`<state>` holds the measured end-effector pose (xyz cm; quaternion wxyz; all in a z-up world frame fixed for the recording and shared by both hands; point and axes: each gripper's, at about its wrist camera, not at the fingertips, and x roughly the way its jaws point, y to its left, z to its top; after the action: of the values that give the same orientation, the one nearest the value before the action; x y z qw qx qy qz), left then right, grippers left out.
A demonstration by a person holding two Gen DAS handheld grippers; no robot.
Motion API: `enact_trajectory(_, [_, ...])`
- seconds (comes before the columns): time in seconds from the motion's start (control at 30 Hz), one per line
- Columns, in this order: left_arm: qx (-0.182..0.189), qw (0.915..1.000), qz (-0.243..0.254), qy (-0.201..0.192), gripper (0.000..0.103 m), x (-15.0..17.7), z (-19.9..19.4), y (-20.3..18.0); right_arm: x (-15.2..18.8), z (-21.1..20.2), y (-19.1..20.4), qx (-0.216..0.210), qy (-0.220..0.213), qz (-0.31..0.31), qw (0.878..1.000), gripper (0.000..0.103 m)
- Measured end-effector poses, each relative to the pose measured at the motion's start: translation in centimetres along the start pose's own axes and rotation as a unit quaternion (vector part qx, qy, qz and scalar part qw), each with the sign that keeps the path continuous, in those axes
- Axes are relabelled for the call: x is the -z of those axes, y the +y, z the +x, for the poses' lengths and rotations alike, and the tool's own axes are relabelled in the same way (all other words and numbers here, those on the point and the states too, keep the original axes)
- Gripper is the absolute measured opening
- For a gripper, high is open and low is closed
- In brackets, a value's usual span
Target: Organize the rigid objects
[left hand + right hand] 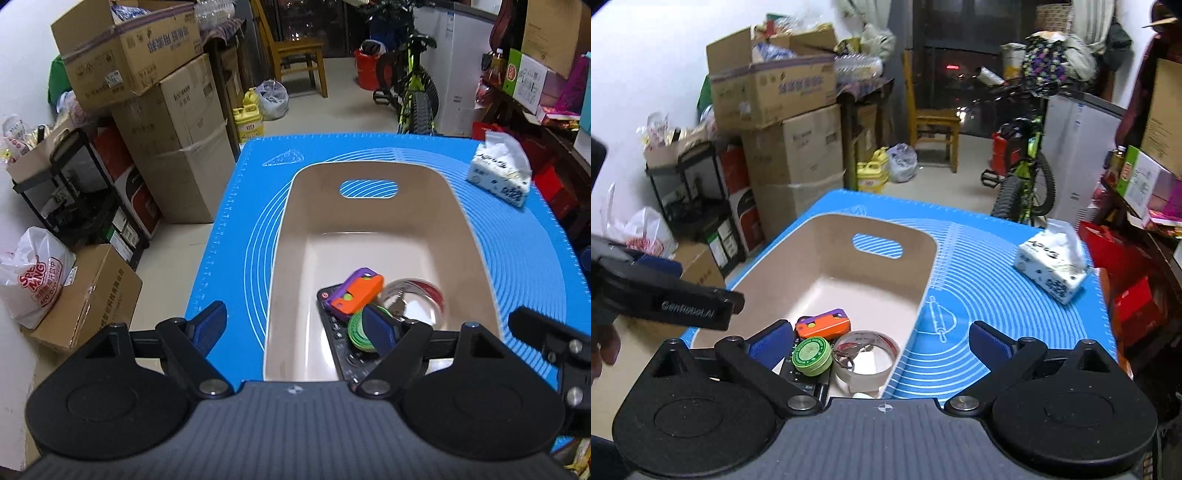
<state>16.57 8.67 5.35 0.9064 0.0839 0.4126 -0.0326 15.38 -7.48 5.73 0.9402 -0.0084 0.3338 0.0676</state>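
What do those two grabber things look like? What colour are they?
Both are alike. The left gripper and the right gripper are black, with two round black discs at the back, a ribbed grey middle piece bearing a small white cross mark, and shiny metal pivots. Their fingers wear dark blue ribbed pads. The right wrist view shows white lettering on the left gripper's side.

Dim indoor light, bluish cast; strong fisheye bending at edges; right view slightly motion-blurred; dark window behind.
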Motion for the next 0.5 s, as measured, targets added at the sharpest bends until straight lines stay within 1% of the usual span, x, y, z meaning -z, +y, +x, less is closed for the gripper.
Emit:
enact_trajectory(0.13, [0.001,1.0000,-0.004,-0.003,0.080,1.1,-2.3,-0.6,0.9,-2.9,-0.3,0.003,-0.007,0.013,1.000,0.101])
enact_trajectory(0.27, [-0.009,0.9999,-0.004,-0.013,0.080,2.6,-5.1,-1.5,2.2,-6.0,-0.6,0.010,-0.013,0.020,1.000,0.101])
enact_trajectory(0.37, [-0.009,0.9998,-0.006,-0.017,0.080,3.8,-7.0,-2.1,3.2,-8.3,-0.8,0.015,-0.019,0.023,0.999,0.101])
enact_trajectory(0.5, [-0.008,0.9997,0.006,-0.023,0.080,5.4,-9.2,-3.3,4.7,-11.5,-1.1,0.023,-0.027,0.030,0.999,0.101])
